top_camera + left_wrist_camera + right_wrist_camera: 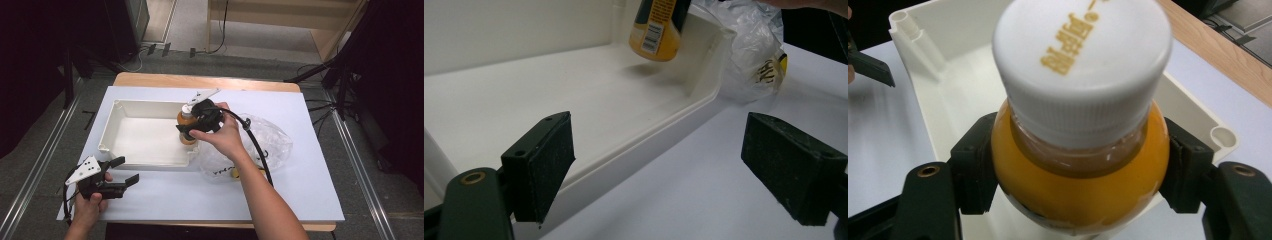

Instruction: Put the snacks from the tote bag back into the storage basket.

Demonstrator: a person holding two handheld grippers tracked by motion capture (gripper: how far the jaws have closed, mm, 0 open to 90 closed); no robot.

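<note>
Juice bottle, orange with a white cap, is pinched at its shoulder between the pads of the right claw and is held just above the floor of the white tray, near the tray's right wall; in the left gripper view its base is seen clear of the tray floor, a shadow beneath it. The transfer is judged nearly complete: the bottle is already over the tray, and lowering and release are left. Beside the tray's right wall a crumpled clear plastic bag lies on the white surface, with something yellow inside; more items may remain to be moved. The left claw is held spread and empty at the tray's near left corner, well apart from the bottle. Nothing is seen barring the descent; the tray's right wall stands close.
</note>
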